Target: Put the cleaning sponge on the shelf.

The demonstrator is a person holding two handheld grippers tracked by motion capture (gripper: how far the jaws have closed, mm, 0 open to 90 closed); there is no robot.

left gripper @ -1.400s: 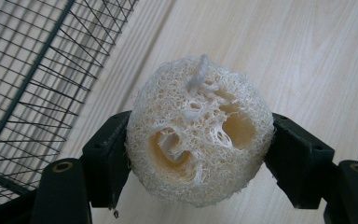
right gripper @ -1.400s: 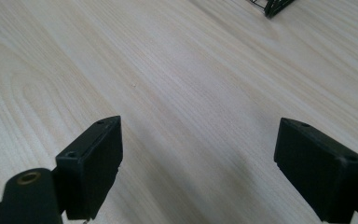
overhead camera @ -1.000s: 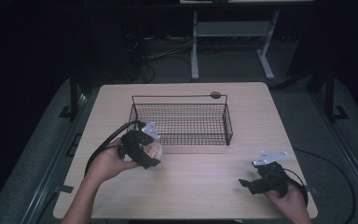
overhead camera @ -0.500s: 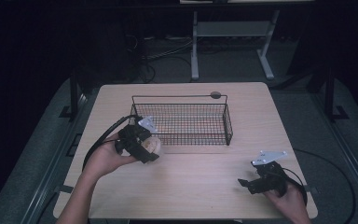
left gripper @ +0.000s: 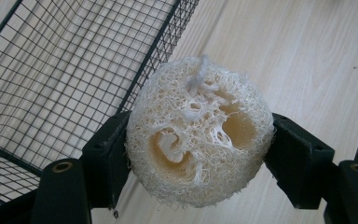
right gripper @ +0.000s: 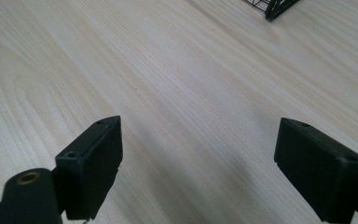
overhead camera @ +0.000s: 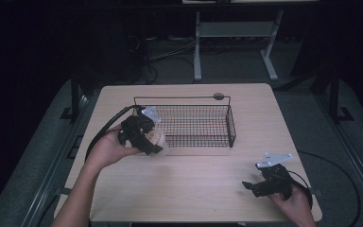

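A pale, fibrous loofah sponge [left gripper: 200,133] is clamped between the two black jaws of my left gripper [overhead camera: 157,142], which is shut on it. It hangs above the table just outside the front left corner of the black wire basket [overhead camera: 196,124]. The basket's mesh wall [left gripper: 51,84] lies to the left in the left gripper view. At the table's front right my right gripper [overhead camera: 249,187] rests low over bare wood, its jaws wide apart and open with nothing between them [right gripper: 198,168].
The light wooden table [overhead camera: 194,189] has bare wood in front of the basket. A small dark round object [overhead camera: 218,96] sits at the far edge behind the basket. Black cables trail from both grippers. A white desk frame stands beyond the table.
My left gripper has carried the loofah up and slightly away from the person, closer to the basket's front left corner. The right gripper has stayed put.
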